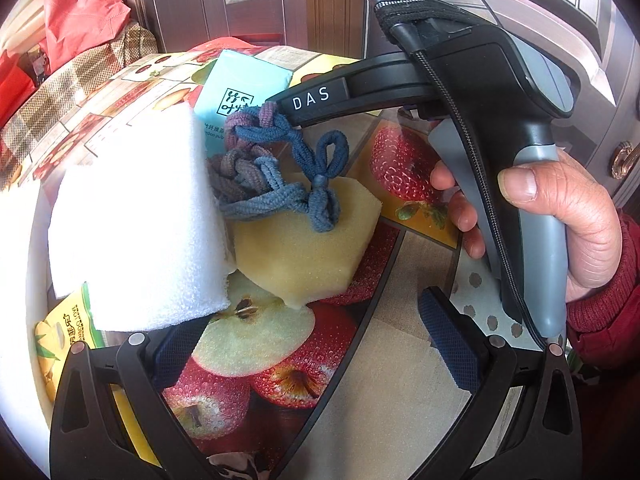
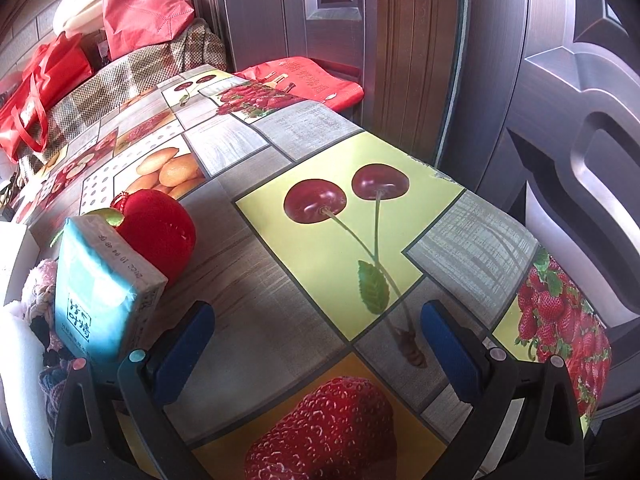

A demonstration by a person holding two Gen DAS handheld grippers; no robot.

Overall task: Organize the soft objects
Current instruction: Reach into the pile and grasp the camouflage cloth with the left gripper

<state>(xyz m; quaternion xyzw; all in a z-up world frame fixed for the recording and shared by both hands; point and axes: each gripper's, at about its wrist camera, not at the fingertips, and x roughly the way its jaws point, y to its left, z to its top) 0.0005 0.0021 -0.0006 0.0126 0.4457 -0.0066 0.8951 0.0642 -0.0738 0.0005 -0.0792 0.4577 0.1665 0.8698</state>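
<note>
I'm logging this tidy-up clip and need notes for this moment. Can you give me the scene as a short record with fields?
surface: table with a fruit-print cover
left gripper: open, holding nothing
right gripper: open, holding nothing
white foam block: beside the yellow sponge, partly over it
yellow sponge: flat on the table
hair ties: knotted bunch lying across the sponge
blue tissue pack: standing upright
red plush apple: behind the tissue pack

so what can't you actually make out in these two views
- Left wrist view: the white foam block is overexposed and covers part of the braided hair ties.
- Left wrist view: the green packet is mostly hidden under the foam.
- Right wrist view: the blue tissue pack hides the red plush apple's lower left.
</note>
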